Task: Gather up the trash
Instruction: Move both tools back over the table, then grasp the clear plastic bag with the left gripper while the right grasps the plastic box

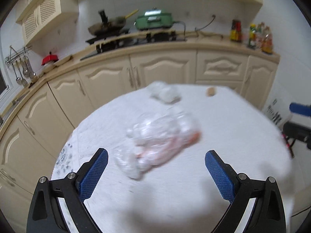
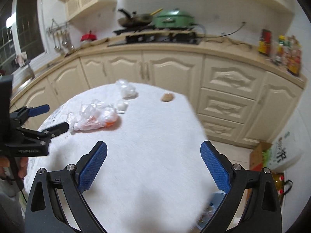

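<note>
My left gripper [image 1: 156, 162] and right gripper [image 2: 153, 155] both hang with jaws wide apart, nothing between them, ready for a pick. Clear plastic bag [image 1: 161, 141], orange scraps inside I think, lies mid-table [image 2: 155, 145] toward its left edge. Crumpled wrapper [image 2: 127, 89] and brown scrap [image 2: 166, 97] sit by the far edge. Cream kitchen cabinets [image 2: 175, 71] behind.

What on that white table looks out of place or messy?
Three bits of litter lie loose on the white table: a crumpled clear bag with something orange inside, a smaller white wad near the far edge, and a small brown lump off by itself. Nothing looks spilled or broken, though the pictures are blurred.
</note>
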Demonstrator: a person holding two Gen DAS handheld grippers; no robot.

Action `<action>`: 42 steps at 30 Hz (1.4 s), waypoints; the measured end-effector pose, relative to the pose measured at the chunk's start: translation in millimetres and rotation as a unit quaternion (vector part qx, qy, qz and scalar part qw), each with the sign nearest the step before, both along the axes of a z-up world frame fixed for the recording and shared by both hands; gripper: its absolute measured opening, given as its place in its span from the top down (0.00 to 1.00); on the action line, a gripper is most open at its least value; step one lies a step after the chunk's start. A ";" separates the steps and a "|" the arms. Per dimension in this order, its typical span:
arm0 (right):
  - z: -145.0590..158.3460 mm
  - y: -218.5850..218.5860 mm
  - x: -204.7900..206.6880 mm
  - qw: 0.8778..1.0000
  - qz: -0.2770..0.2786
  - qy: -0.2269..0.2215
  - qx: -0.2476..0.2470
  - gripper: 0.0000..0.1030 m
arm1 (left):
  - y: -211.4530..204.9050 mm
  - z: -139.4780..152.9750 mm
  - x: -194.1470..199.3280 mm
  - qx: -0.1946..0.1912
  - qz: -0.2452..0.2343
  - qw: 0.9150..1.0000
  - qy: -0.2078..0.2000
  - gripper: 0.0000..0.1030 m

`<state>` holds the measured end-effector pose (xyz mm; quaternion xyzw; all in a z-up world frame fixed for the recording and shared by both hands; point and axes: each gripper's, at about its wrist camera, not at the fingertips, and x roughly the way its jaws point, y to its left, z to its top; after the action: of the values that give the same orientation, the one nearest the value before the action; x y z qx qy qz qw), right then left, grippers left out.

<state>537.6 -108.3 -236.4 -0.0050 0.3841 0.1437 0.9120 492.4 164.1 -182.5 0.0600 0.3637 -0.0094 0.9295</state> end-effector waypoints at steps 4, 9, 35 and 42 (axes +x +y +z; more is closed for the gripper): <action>-18.3 29.6 36.3 0.999 0.020 0.024 0.006 0.05 | 12.6 -27.6 25.4 -0.022 -0.020 0.999 0.043 0.05; -34.9 53.2 66.8 0.999 0.029 0.039 -0.005 0.05 | 24.3 -45.1 56.1 -0.011 -0.012 0.998 0.068 0.09; -98.4 141.9 161.7 0.995 0.051 0.086 -0.030 0.54 | 79.8 -13.9 -13.6 -0.121 0.058 0.989 0.063 0.79; -90.4 118.6 141.4 0.995 0.063 0.077 -0.013 0.71 | 59.5 -10.8 -9.0 -0.123 0.046 0.990 0.050 0.79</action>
<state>679.0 10.3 -326.8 -0.0302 0.4538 0.1954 0.8689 483.4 223.7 -193.3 -0.0725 0.4084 -0.0146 0.9098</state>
